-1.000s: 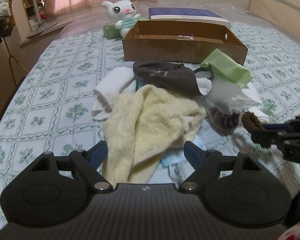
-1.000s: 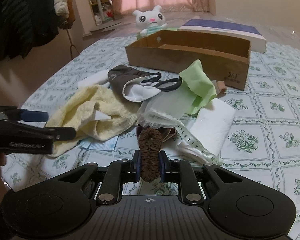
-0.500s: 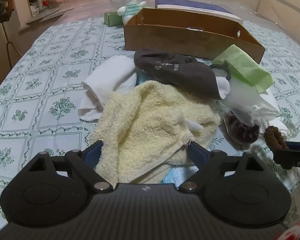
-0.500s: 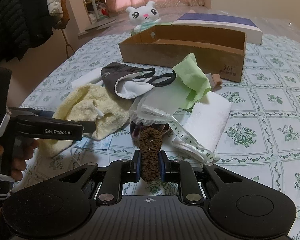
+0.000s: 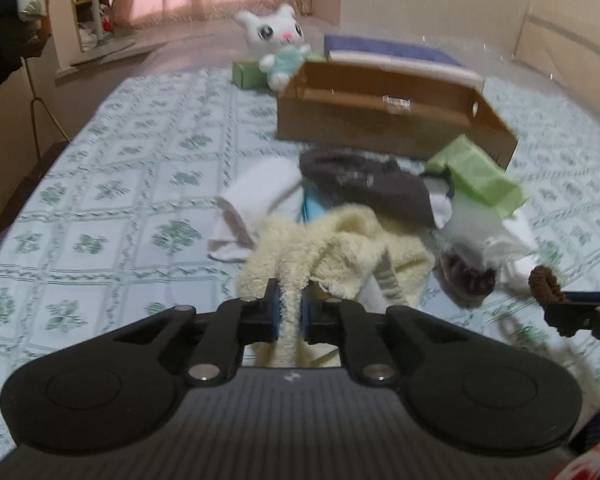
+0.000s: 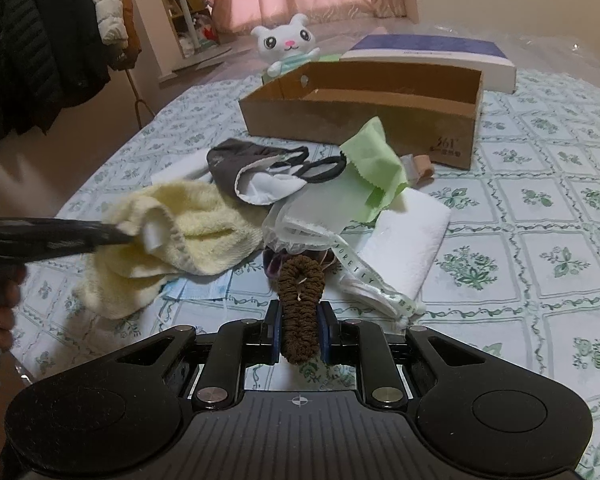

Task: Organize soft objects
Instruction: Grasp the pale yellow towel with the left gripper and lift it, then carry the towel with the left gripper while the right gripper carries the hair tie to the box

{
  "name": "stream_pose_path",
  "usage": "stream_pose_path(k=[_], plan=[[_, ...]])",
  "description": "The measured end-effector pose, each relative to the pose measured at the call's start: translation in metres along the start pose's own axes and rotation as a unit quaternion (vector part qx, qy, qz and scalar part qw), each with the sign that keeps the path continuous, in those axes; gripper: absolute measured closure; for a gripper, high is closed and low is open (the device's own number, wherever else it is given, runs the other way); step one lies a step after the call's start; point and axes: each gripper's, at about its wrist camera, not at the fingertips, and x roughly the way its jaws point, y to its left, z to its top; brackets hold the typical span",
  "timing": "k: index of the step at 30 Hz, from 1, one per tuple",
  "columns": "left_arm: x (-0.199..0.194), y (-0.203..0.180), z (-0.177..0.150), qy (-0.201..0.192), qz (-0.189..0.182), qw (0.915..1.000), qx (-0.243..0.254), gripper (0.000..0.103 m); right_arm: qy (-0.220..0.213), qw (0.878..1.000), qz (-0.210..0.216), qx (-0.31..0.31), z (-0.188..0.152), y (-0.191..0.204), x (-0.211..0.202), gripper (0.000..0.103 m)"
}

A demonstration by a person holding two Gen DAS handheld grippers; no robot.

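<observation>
A heap of soft things lies on the patterned bed before an open cardboard box (image 5: 384, 120) (image 6: 360, 108). My left gripper (image 5: 289, 312) (image 6: 130, 236) is closing its jaws and pinches a fold of the pale yellow towel (image 5: 340, 248) (image 6: 188, 236), which is pulled up off the bed. My right gripper (image 6: 300, 320) (image 5: 556, 312) is shut on a brown scrunchie (image 6: 300, 296) (image 5: 544, 282), held low at the heap's near right. In the heap are a dark grey face mask (image 5: 368, 188) (image 6: 244, 160), a green cloth (image 5: 476, 176) (image 6: 374, 164) and a white towel (image 6: 408, 236).
A white plush bunny (image 5: 278, 48) (image 6: 288, 46) and a blue-topped flat box (image 5: 396, 56) (image 6: 432, 54) sit behind the cardboard box. A white mesh bag (image 6: 300, 216) and a light blue mask (image 6: 196, 288) lie in the heap. Coats (image 6: 40, 48) hang at the left. A hand (image 6: 0, 304) grips the left tool.
My left gripper has shut on the yellow towel and lifted a fold of it, pulling back from the heap. The right gripper keeps still with the scrunchie.
</observation>
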Motion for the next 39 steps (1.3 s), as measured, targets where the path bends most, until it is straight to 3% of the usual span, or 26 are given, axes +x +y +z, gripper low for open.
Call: stream_pose_path(k=[11, 18, 27, 39], plan=[[-0.086, 0.020, 0.034, -0.078, 0.012, 0.9969, 0.003, 0.094, -0.038, 0.999, 0.006, -0.003, 0.012, -0.006, -0.043, 0.085], [-0.118, 0.030, 0.062, -0.115, 0.020, 0.9932, 0.006, 0.094, -0.066, 0.998, 0.012, -0.016, 0.027, -0.008, -0.067, 0.085], [-0.129, 0.019, 0.099, -0.143, 0.014, 0.9892, 0.029, 0.094, -0.068, 0.997, 0.020, -0.011, 0.048, -0.021, -0.079, 0.085], [-0.104, -0.005, 0.167, -0.164, -0.034, 0.9852, 0.036, 0.094, -0.081, 0.997, 0.019, -0.008, 0.089, -0.042, -0.073, 0.085]])
